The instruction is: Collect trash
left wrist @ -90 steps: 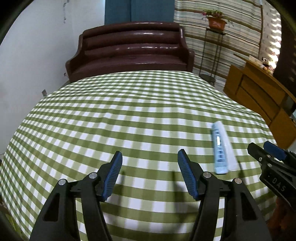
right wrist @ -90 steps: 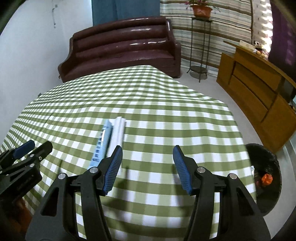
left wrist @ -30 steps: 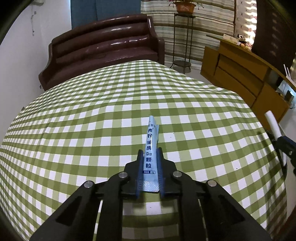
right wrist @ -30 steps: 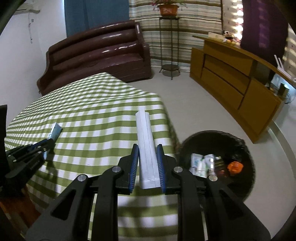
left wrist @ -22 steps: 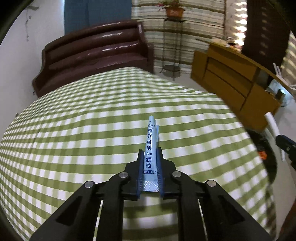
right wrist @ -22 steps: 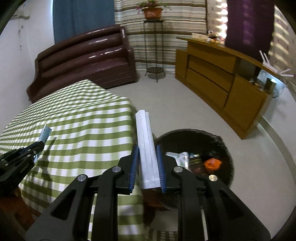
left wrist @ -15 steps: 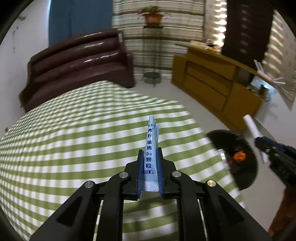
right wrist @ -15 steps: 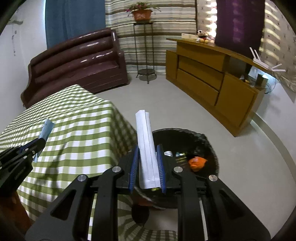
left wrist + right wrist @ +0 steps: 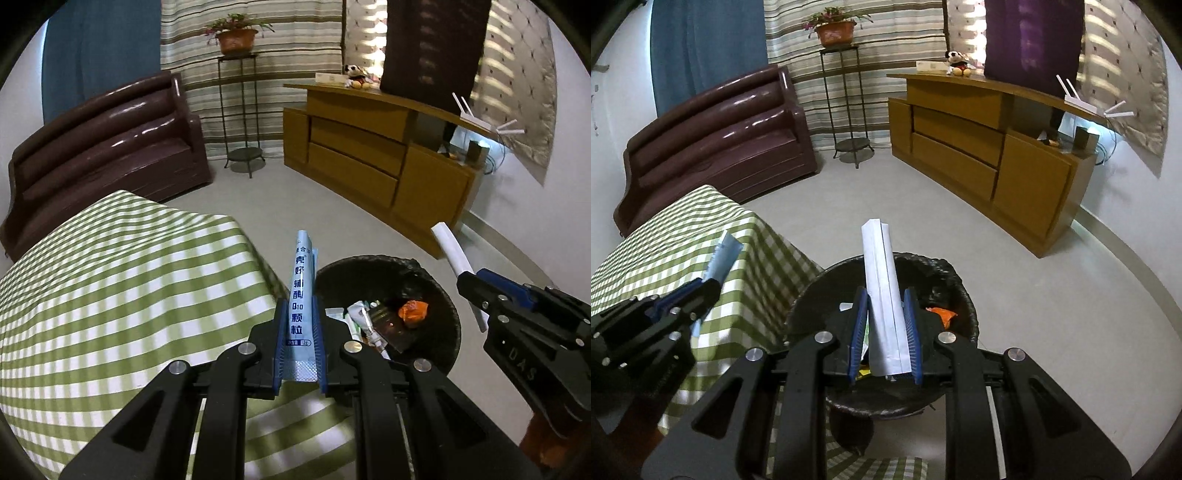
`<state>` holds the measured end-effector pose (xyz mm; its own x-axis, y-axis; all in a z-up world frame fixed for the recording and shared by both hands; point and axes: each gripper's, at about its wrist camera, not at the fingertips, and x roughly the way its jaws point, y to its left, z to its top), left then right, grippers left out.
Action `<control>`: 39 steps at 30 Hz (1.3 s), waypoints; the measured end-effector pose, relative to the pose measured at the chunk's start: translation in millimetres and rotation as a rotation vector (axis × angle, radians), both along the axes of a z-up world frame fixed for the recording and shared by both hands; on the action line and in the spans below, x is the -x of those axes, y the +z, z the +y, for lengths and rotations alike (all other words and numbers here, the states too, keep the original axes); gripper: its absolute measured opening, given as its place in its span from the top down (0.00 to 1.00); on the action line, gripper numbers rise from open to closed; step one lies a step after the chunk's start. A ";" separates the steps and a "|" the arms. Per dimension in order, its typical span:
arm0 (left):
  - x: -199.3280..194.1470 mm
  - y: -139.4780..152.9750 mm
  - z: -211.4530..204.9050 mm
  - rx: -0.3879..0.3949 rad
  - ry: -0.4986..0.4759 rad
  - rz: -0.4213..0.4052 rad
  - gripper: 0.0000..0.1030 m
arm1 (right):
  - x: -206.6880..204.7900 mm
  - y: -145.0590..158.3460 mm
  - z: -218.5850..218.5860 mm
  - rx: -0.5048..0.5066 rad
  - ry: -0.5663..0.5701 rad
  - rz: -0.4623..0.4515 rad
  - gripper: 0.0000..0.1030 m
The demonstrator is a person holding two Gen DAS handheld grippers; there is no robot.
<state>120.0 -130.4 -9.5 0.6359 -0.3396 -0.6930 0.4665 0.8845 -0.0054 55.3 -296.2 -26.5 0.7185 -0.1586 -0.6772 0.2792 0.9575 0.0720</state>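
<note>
- Our left tongs (image 9: 299, 343) are pressed together on a light blue sachet (image 9: 301, 295), which sticks up and forward from between the pads
- Our right tongs (image 9: 884, 332) are pinching a folded white paper strip (image 9: 882, 295), and it too stands out ahead of the pads
- The bin (image 9: 964, 291) sits on the floor just beside the corner of the table with the green checked cloth (image 9: 110, 295); it already holds an orange scrap (image 9: 413, 310) and some wrappers
- In the right view the white strip hangs over the bin's mouth, so we judge a drop from there would land inside
- In the left view the sachet is by the bin's near rim, with the table edge just to its left; if we let go now it could clip the rim or fall onto the cloth or the floor
- Both pieces are thin and light, so we think they may flutter sideways or cling to a pad when we let go
- The two tongs are near each other over the bin, and we could knock one against the other
- Both tongs point forward and slope downward towards the bin, the left one beside the table corner, the right one further over the floor
</note>
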 end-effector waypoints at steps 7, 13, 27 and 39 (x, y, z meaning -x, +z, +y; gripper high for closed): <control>-6.5 -9.3 -19.6 -0.022 -0.009 0.005 0.85 | -6.4 -7.4 -11.3 -0.007 -0.021 0.005 0.80; -12.3 -12.6 -27.2 -0.031 -0.005 0.012 0.79 | -12.2 -14.1 -20.0 -0.026 -0.033 0.006 0.79; -10.7 -13.6 -25.6 -0.036 0.012 0.014 0.42 | -8.4 -12.1 -26.4 -0.014 -0.066 -0.001 0.54; 12.4 0.6 5.8 -0.024 0.066 -0.024 0.32 | 19.3 7.8 -18.0 0.025 -0.076 -0.037 0.45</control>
<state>107.6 -124.6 -8.9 0.6728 -0.2795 -0.6850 0.4066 0.9132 0.0269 36.0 -314.2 -18.6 0.7281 -0.2306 -0.6455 0.3491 0.9352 0.0597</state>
